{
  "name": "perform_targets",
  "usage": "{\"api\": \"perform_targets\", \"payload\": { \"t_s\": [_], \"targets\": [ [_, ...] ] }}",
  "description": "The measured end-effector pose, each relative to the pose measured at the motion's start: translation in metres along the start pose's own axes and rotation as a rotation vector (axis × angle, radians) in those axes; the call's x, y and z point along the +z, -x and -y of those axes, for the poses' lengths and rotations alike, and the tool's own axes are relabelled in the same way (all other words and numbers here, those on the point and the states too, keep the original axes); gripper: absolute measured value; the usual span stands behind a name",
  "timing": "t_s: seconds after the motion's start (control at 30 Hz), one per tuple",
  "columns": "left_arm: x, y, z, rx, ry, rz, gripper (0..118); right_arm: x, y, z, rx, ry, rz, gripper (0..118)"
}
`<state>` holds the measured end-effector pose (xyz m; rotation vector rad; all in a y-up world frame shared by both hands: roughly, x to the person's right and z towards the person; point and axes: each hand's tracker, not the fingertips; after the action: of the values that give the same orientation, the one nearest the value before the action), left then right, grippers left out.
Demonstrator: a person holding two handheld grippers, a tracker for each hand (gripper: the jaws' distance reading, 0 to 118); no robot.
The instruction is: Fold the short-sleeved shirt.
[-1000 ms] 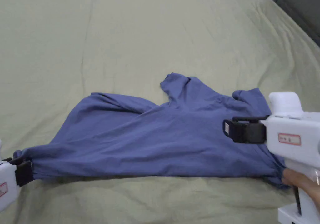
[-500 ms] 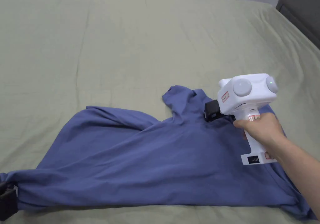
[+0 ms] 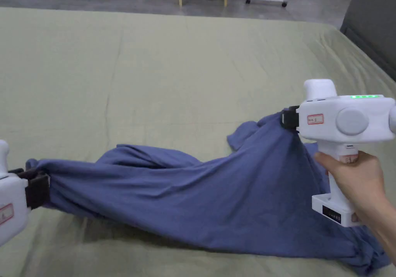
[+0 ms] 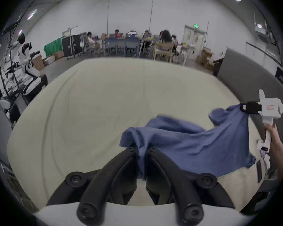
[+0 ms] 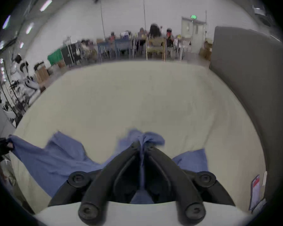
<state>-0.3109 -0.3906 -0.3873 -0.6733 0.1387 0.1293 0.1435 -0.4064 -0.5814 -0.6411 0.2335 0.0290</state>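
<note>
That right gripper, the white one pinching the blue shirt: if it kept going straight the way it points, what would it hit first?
Past the shirt fold already in its jaws, the right gripper faces bare green bedsheet. It would probably meet that sheet first, though depth is hard to judge.

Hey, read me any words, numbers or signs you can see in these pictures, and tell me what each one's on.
No text here can be read.
Red-bordered sticker on the right gripper: print too small to read.
Cut-off sticker on the left gripper: too small to read.
Green sign above the door: blurred.
Blue shirt: no print in view.
</note>
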Motion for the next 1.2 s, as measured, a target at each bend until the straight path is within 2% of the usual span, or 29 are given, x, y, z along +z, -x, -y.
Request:
{"api": "perform_targets", "payload": {
  "t_s": [0.17, 0.3, 0.43, 0.53, 0.63, 0.7, 0.77, 0.87, 0.97, 1.1, 1.2],
  "targets": [
    [0.036, -0.027, -0.095, -0.058, -0.186, 0.048, 7, 0.105, -0.021, -0.082, -0.071, -0.247, 0.000, 5],
    [0.060, -0.040, -0.186, -0.086, -0.300, 0.065, 7, 0.165, -0.043, -0.159, -0.067, -0.376, 0.061, 5],
    [0.079, -0.048, -0.282, -0.096, -0.384, 0.044, 6, 0.211, -0.055, -0.241, -0.112, -0.501, 0.084, 5],
    [0.092, -0.054, -0.342, -0.124, -0.442, -0.028, 7, 0.234, -0.059, -0.300, -0.109, -0.567, 0.138, 5],
    [0.102, -0.059, -0.383, -0.177, -0.527, -0.162, 7, 0.244, -0.058, -0.345, -0.107, -0.605, 0.173, 5],
    [0.107, -0.066, -0.399, -0.213, -0.563, -0.202, 7, 0.248, -0.054, -0.361, -0.107, -0.624, 0.179, 5],
    [0.105, -0.068, -0.406, -0.218, -0.581, -0.210, 7, 0.242, -0.043, -0.364, -0.085, -0.662, 0.196, 5],
    [0.078, -0.073, -0.413, -0.290, -0.625, -0.299, 7, 0.223, -0.031, -0.363, -0.056, -0.659, 0.225, 5],
    [0.037, -0.074, -0.397, -0.337, -0.587, -0.352, 7, 0.191, -0.029, -0.341, -0.052, -0.648, 0.210, 5],
    [-0.033, -0.057, -0.355, -0.254, -0.441, -0.260, 6, 0.129, -0.035, -0.291, -0.035, -0.528, 0.206, 5],
    [-0.083, -0.047, -0.303, -0.158, -0.339, -0.206, 7, 0.075, -0.050, -0.235, -0.076, -0.421, 0.177, 5]
  ]
}}
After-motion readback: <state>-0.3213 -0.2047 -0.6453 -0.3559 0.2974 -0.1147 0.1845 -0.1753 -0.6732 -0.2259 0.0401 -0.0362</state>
